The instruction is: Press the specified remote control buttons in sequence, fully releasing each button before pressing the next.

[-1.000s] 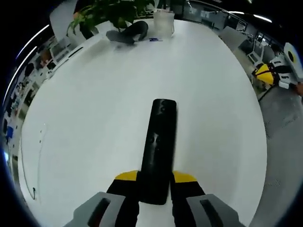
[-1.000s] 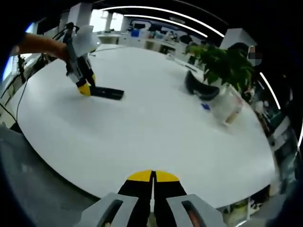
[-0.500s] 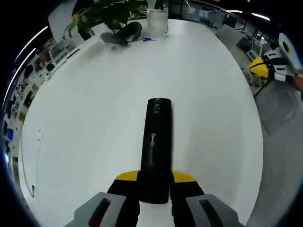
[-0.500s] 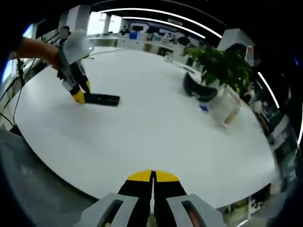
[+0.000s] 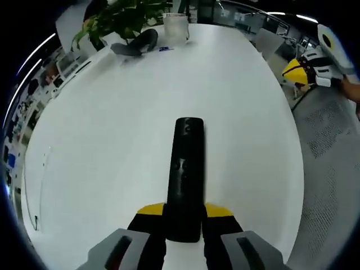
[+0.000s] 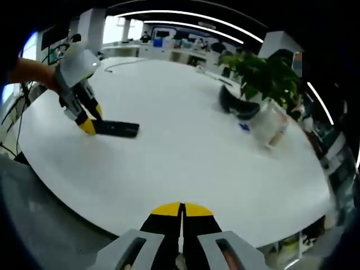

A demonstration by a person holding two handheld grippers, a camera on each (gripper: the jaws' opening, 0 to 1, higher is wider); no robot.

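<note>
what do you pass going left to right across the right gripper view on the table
left gripper → black remote control → dark headset-like object → small blue item → clear plastic container

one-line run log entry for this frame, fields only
left tongs: shut on remote | remote: flat on white table | right tongs: shut, empty, off the table edge | buttons: none being pressed
</note>
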